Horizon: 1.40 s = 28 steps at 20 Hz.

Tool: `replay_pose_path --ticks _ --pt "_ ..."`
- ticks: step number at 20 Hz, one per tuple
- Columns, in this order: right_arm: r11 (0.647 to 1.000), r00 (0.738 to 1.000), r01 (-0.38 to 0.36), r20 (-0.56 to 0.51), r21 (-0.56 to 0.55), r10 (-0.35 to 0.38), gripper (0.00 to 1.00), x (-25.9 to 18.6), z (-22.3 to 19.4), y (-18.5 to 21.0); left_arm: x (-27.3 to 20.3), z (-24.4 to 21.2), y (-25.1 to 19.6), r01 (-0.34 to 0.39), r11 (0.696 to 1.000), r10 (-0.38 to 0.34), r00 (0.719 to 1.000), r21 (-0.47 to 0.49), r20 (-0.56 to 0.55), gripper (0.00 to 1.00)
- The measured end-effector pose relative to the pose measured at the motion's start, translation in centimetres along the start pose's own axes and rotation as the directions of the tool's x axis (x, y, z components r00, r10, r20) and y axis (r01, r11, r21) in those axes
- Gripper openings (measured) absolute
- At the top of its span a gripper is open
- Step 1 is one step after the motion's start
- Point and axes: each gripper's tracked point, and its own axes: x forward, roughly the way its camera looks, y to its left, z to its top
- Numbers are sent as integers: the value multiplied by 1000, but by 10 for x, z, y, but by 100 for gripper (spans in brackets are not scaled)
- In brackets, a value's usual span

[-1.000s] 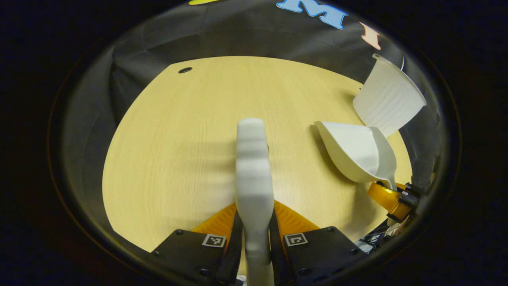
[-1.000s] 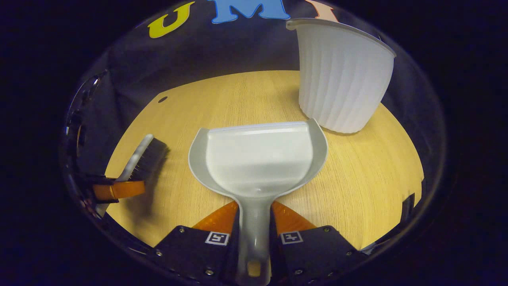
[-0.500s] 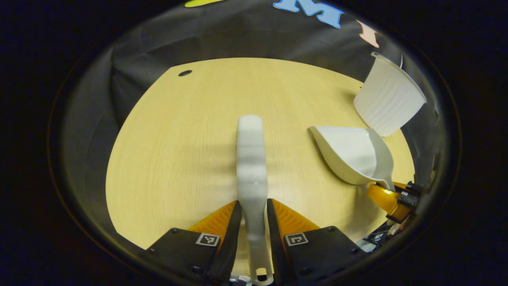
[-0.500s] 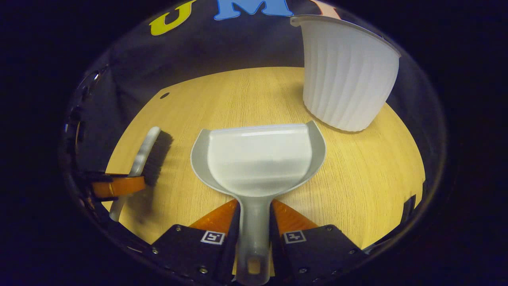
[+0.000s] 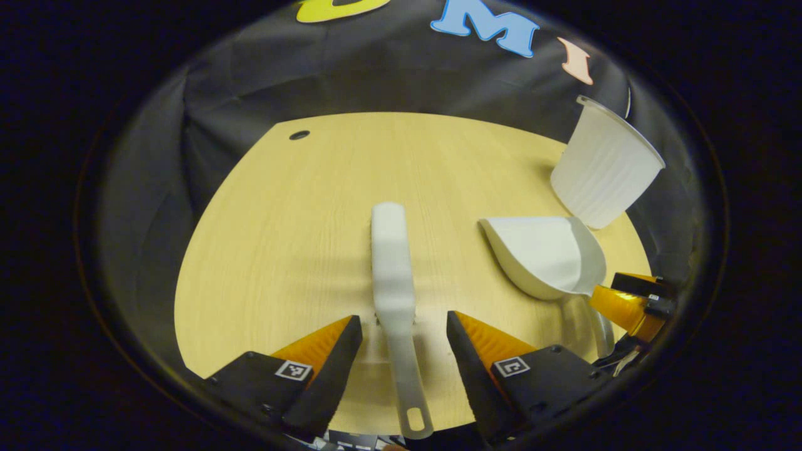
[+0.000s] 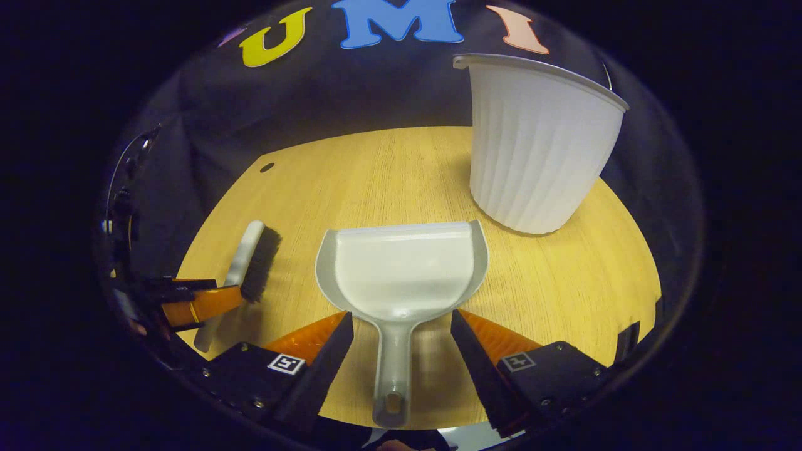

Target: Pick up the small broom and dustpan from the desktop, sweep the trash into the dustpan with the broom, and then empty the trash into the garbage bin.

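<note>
The small white broom (image 5: 393,294) lies on the wooden desktop (image 5: 294,238), its handle running back between the spread fingers of my left gripper (image 5: 401,329), which is open and clear of it. In the right gripper view the broom (image 6: 250,263) shows dark bristles at the left. The grey-white dustpan (image 6: 401,275) rests flat on the desktop (image 6: 564,282), its handle between the parted fingers of my right gripper (image 6: 401,326), also open. The left gripper view has the dustpan (image 5: 545,254) at the right, with the right gripper (image 5: 633,300) behind it.
A white ribbed garbage bin (image 6: 536,144) stands upright at the back right of the desk, just beyond the dustpan; it is the bin (image 5: 601,163) at the far right in the left gripper view. A small dark hole (image 5: 299,134) marks the desk's far left.
Both grippers have opened: the left let go of the broom handle and the right let go of the dustpan handle. Both tools now lie on the desk, and both grippers have drawn back slightly.
</note>
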Motion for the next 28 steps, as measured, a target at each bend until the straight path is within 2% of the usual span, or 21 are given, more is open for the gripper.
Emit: replay_pose_path --ticks 2,4,6,8,12,14,18,19,20,23,28 --pt "1000 998 4 69 -5 -4 98 -12 23 -4 -8 18 2 -15 1000 14 995 4 97 96" --pt "999 988 25 155 -27 -21 97 -30 47 -13 -20 39 0 -23 1000 24 981 -8 193 96" --pt "996 966 62 253 -64 -44 98 -48 72 -23 -34 64 -5 -21 999 29 953 -30 303 96" --pt "989 930 110 360 -101 -67 98 -63 95 -35 -50 92 -12 -23 999 38 910 -40 413 96" --pt "978 842 159 536 -137 -62 97 -96 132 -49 -87 126 -24 -46 999 50 810 -22 585 96" --pt "973 792 183 607 -143 -60 97 -110 146 -56 -103 139 -31 -44 999 49 764 -24 643 95" --pt "972 716 192 697 -135 -44 97 -131 166 -57 -136 160 -50 -23 999 33 687 -23 726 95" --pt "971 695 199 718 -133 -45 97 -135 171 -59 -141 164 -52 -27 1000 29 677 -14 736 96" --pt "968 685 211 727 -132 -50 97 -137 175 -60 -144 165 -54 -33 999 23 672 -1 740 96" --pt "962 671 232 740 -147 -49 97 -146 178 -61 -147 169 -55 -36 999 8 669 22 744 96" --pt "967 649 202 761 -156 -13 97 -156 186 -53 -166 188 -65 -43 998 -1 634 36 773 96"
